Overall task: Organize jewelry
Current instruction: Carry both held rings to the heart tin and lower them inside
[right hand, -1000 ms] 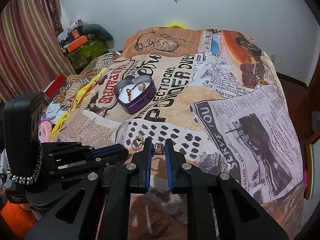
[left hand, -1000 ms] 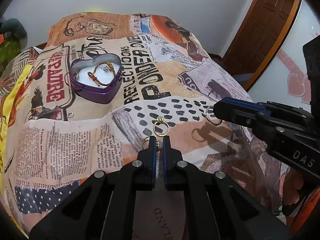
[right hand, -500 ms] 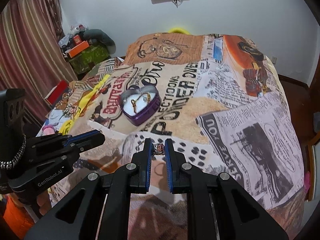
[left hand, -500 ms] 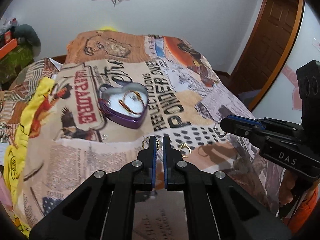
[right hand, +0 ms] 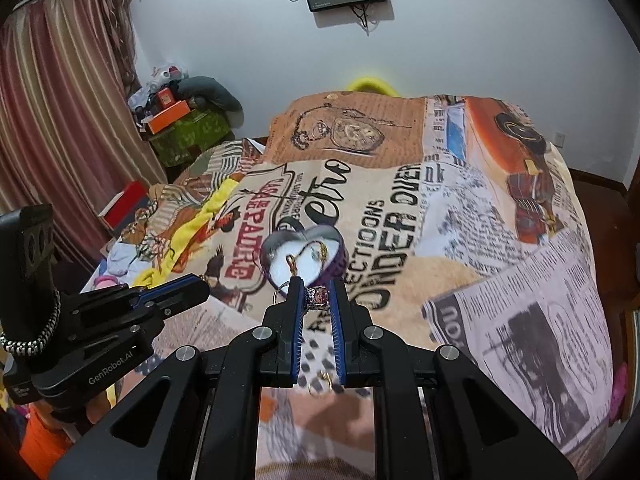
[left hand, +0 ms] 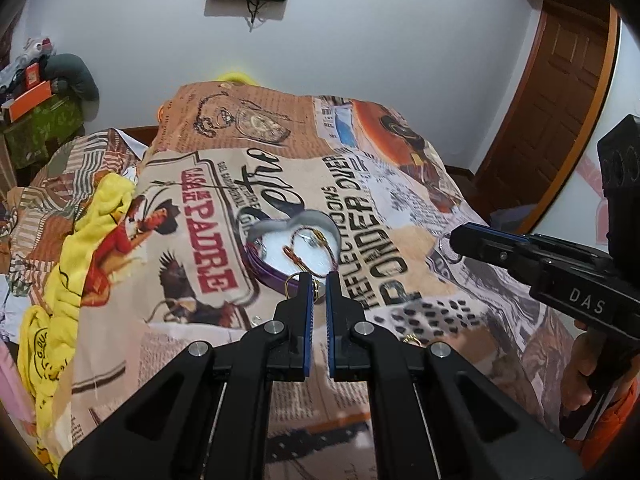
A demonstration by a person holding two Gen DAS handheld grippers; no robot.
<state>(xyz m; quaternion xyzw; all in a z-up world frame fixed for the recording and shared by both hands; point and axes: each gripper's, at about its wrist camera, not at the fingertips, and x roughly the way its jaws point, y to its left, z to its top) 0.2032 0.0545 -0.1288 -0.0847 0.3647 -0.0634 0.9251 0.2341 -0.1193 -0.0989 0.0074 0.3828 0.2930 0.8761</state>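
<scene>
A purple heart-shaped tin (left hand: pixel 276 268) (right hand: pixel 334 264) with white lining sits on the printed bedspread; a red-gold bracelet (left hand: pixel 300 250) lies inside. My left gripper (left hand: pixel 316 286) is shut on a gold ring (left hand: pixel 291 282) and holds it above the bed just before the tin. My right gripper (right hand: pixel 317 294) is shut on a silver ring with a red stone (right hand: pixel 318 296), also raised near the tin. Another gold ring (left hand: pixel 412 340) (right hand: pixel 324 378) lies on the bedspread below.
The bedspread (left hand: pixel 200 360) covers the whole bed. A yellow cloth (left hand: pixel 72 272) lies at its left edge. Boxes and clutter (right hand: pixel 176 124) stand by the curtain at left. A wooden door (left hand: pixel 560 100) is at right.
Both grippers have lifted off the bedspread with their rings and moved forward toward the heart tin. One gold ring stays on the bed.
</scene>
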